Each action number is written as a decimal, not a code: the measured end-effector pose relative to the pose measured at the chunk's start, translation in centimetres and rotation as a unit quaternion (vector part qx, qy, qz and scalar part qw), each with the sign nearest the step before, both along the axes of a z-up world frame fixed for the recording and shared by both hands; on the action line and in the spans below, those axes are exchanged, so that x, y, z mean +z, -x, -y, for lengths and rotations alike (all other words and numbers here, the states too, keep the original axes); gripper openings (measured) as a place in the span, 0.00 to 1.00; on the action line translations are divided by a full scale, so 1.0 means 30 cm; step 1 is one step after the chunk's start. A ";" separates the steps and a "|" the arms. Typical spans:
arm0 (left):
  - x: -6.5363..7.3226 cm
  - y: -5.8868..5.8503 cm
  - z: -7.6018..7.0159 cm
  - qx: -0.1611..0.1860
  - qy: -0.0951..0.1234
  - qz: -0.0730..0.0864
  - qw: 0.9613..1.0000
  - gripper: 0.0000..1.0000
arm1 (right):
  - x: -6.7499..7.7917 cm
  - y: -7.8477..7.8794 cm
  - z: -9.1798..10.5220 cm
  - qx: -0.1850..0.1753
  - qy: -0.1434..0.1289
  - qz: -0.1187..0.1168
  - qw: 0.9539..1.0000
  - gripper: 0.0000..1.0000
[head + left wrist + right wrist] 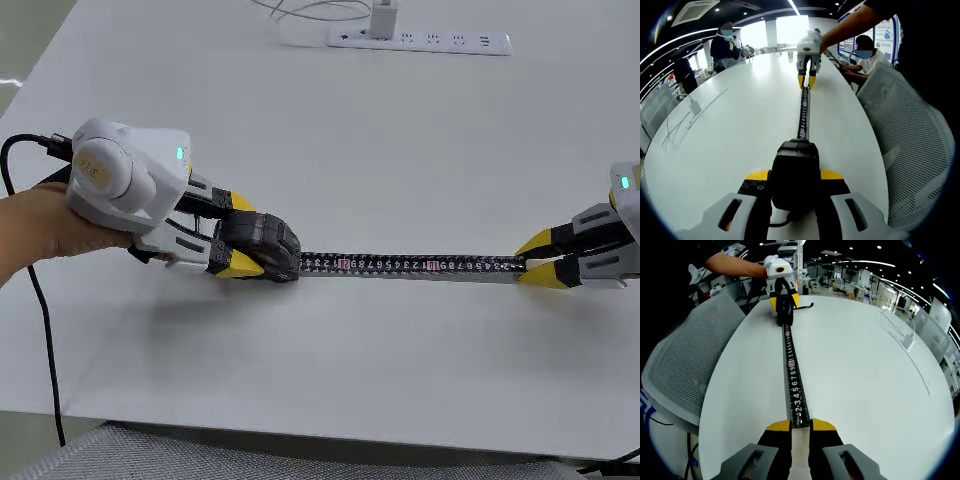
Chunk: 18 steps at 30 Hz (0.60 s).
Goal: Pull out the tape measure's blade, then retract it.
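The left gripper's (240,236) jaws clamp the case (795,172) on the bench (400,130), the right gripper's (541,258) pinch the tip of the blade (410,265) stretched between them, so pull-out looks done; next, ease right toward the case for retraction.

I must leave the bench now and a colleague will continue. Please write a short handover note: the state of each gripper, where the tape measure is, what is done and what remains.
The left gripper is shut on the tape measure case, which rests on the white table.
The right gripper is shut on the tip of the blade, low over the table.
The blade runs straight between the two grippers, along the table top.
Done: the blade is pulled out.
Left: retract it, probably by guiding the right gripper back towards the case rather than letting the blade snap.
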<state>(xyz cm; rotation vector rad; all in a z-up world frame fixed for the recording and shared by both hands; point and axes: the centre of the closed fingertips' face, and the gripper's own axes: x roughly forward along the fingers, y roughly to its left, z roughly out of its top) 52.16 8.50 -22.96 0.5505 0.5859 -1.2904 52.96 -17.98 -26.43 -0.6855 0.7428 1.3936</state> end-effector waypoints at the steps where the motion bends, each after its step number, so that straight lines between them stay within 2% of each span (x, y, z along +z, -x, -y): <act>1: 0.000 0.000 0.000 0.000 0.000 0.000 1.000 0.28 | 0.000 0.000 -0.001 0.000 0.001 0.000 1.000 0.07; 18: 0.001 -0.002 -0.001 0.001 0.001 0.001 1.000 0.28 | 0.005 0.001 -0.005 -0.002 0.003 -0.006 1.000 0.08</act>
